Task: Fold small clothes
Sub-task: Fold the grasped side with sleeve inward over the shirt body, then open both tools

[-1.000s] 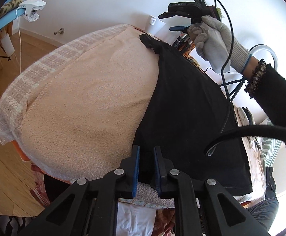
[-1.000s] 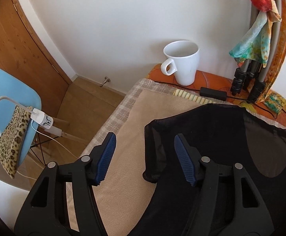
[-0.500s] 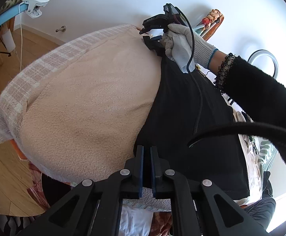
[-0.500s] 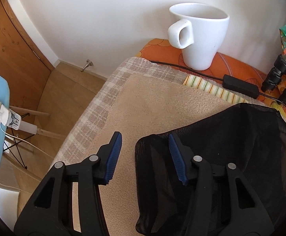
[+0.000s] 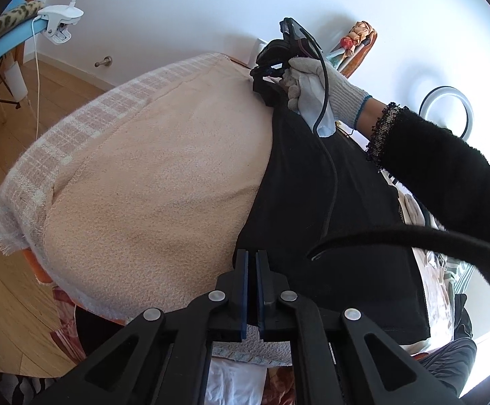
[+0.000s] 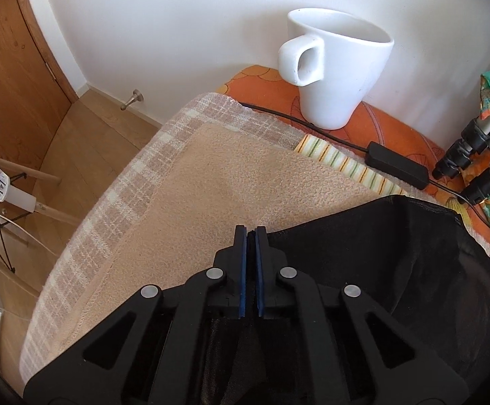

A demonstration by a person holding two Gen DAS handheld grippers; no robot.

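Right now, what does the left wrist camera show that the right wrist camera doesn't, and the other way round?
Only the left wrist view shows the gloved hand holding the right gripper at the far end of the black garment, plus the white clip lamp. Only the right wrist view shows the white mug and black cable box. Both show the beige towel, and each gripper's jaws shut on the garment's edge.

light: bright daylight, soft shadows | glare: white wall | edges: fisheye-bent, dark-vignetted | focus: sharp

Left tongs (image 5: 252,263) clamped; right tongs (image 6: 251,243) clamped, gloved hand (image 5: 316,91) gripping.
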